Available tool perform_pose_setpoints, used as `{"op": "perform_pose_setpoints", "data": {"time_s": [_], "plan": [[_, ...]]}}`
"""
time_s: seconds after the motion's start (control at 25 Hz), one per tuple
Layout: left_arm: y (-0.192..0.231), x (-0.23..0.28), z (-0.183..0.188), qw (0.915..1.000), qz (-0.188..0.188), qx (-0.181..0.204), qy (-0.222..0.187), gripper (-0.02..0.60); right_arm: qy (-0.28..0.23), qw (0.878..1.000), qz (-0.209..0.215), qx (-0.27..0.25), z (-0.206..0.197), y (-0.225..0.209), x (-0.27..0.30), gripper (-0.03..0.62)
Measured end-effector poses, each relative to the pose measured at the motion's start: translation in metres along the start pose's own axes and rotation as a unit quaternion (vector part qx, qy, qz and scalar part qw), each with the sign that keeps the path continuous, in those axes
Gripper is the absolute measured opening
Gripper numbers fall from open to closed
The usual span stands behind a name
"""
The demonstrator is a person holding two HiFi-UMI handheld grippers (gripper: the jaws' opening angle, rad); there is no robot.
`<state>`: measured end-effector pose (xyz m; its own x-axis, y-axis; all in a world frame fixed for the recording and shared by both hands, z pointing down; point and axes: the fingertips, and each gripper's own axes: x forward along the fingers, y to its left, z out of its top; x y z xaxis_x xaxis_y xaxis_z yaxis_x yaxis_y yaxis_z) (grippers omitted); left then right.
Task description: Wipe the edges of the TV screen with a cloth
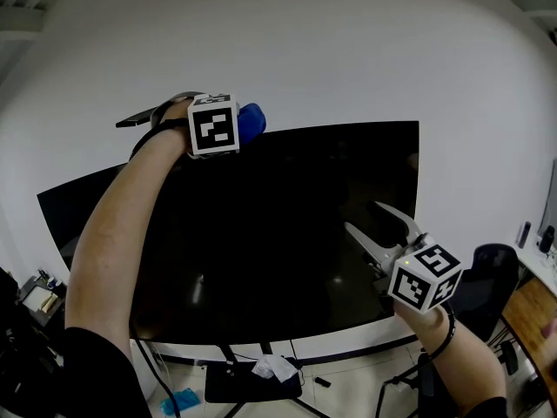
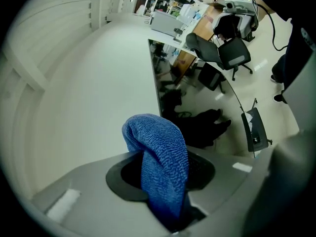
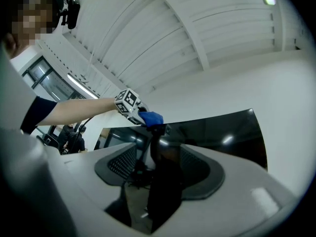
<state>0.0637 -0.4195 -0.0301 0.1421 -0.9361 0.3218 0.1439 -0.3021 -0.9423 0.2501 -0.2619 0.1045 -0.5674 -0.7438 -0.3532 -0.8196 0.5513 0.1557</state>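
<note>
The black TV screen stands in front of a white wall. A blue cloth is pressed on the screen's top edge left of the middle, with my left gripper shut on it. In the left gripper view the cloth bulges out between the jaws and hides the pads, and the screen runs away to the right. My right gripper hovers in front of the screen's lower right part, open and empty. In the right gripper view the screen fills the middle, with the cloth on its top edge.
A black office chair and a wooden desk stand to the right of the TV. Under it lie the stand's base with a crumpled white tissue and a small blue thing on the floor. More chairs show in the left gripper view.
</note>
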Motion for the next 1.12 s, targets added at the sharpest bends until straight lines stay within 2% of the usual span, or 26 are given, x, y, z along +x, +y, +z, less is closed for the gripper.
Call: {"op": "perform_pose_setpoints", "data": {"time_s": [0.16,0.4,0.6,1.12], "plan": [[0.013,0.003,0.030,1.0000,0.000,-0.003,0.006,0.124,-0.010,1.000,0.008,0.000,0.008,-0.024,-0.011,0.282],[0.023,0.020,0.100,0.9999,0.001,-0.011,0.008,0.124,0.004,0.999,0.033,0.003,-0.003,-0.076,-0.040,0.282],[0.032,0.028,0.158,0.9998,-0.003,-0.017,0.013,0.124,0.006,0.999,0.044,0.002,0.007,-0.126,-0.071,0.282],[0.055,0.050,0.299,0.9999,-0.004,-0.001,-0.017,0.124,0.005,0.999,0.043,0.003,0.018,-0.217,-0.133,0.282]]}}
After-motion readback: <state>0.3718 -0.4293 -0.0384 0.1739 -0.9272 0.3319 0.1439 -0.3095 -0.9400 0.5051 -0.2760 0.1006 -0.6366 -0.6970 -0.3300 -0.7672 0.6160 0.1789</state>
